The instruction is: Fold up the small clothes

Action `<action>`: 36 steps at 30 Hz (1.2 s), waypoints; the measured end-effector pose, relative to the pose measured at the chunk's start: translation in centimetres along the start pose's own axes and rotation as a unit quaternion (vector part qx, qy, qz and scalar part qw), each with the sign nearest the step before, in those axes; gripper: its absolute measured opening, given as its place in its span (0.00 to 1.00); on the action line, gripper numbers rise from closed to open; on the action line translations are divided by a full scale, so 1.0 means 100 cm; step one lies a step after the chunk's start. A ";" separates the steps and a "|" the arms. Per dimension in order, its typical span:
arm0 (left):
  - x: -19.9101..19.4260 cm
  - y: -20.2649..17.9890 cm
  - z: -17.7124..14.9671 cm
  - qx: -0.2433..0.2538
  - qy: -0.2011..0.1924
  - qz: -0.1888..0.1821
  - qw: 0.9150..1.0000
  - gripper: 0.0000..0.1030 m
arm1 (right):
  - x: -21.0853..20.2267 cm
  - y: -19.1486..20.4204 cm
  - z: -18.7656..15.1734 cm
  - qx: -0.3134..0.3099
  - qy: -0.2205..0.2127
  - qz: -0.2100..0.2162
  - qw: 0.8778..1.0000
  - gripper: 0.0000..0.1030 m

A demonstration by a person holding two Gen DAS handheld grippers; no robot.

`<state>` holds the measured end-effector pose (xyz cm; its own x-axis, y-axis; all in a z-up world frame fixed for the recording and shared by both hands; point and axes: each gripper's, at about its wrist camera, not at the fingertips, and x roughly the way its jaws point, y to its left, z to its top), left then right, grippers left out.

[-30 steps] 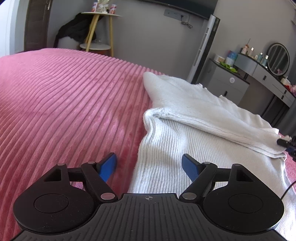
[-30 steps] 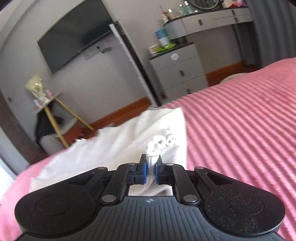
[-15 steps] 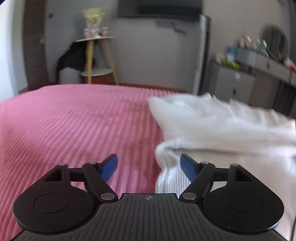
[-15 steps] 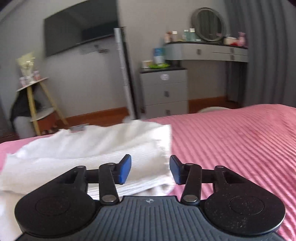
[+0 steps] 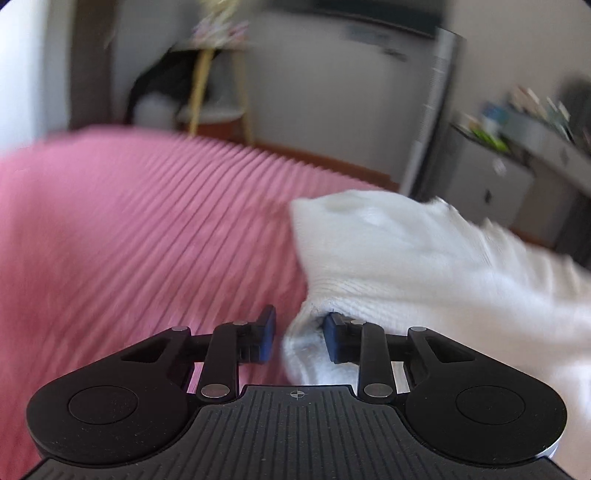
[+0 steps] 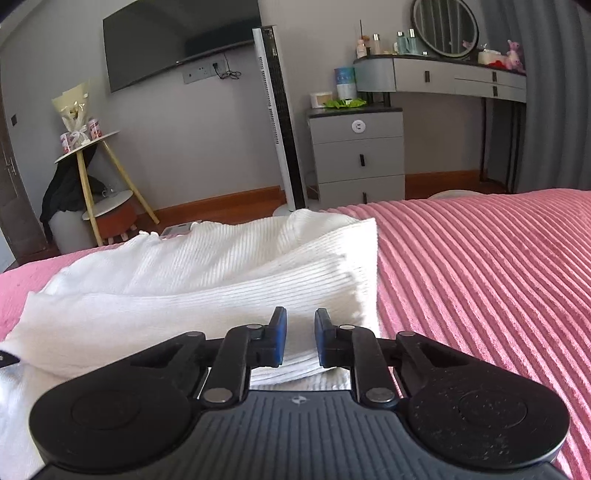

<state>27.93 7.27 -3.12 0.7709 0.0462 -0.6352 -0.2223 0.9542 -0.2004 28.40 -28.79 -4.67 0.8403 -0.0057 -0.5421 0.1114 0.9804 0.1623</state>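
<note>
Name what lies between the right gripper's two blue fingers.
In the right wrist view, the folded white ribbed knit garment shows in the gap of the right gripper, whose blue fingers are not closed on it.

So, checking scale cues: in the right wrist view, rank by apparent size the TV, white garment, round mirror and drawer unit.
1. white garment, nearest the camera
2. TV
3. drawer unit
4. round mirror

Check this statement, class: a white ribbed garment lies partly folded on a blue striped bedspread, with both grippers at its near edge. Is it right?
One detail is wrong: the bedspread is pink, not blue, as the right wrist view shows clearly. The rest stands: the white ribbed garment lies partly folded on it, with the right gripper and left gripper at its near edge.
</note>
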 end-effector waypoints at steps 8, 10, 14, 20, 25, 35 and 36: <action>-0.035 0.015 -0.002 0.043 0.013 0.004 0.999 0.53 | 0.002 -0.001 0.004 -0.020 0.010 0.018 1.000 0.15; -0.053 0.012 -0.001 0.055 -0.003 0.008 0.998 0.53 | -0.004 -0.005 0.003 -0.013 0.005 0.024 1.000 0.15; -0.055 -0.009 0.014 0.064 -0.014 -0.029 0.997 0.53 | -0.003 -0.002 -0.001 -0.020 0.011 0.025 0.999 0.15; -0.002 -0.035 0.011 0.101 0.031 0.007 0.994 0.54 | 0.002 0.003 -0.003 -0.075 0.020 0.016 0.997 0.15; 0.016 -0.025 0.009 0.112 0.037 0.030 0.993 0.84 | 0.018 -0.004 -0.003 -0.122 0.032 0.025 0.992 0.13; -0.034 0.000 0.000 0.139 0.050 0.038 0.988 0.81 | -0.019 -0.003 0.005 -0.142 0.028 -0.005 0.990 0.14; -0.047 0.006 -0.007 0.134 0.051 0.029 0.989 0.81 | -0.033 -0.007 0.001 -0.130 0.024 0.001 0.991 0.14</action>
<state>23.78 7.44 -0.76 0.6941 0.0863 -0.7147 -0.0883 0.9955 0.0344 25.64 -29.48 -2.89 0.8133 -0.0002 -0.5819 -0.0362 0.9980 -0.0509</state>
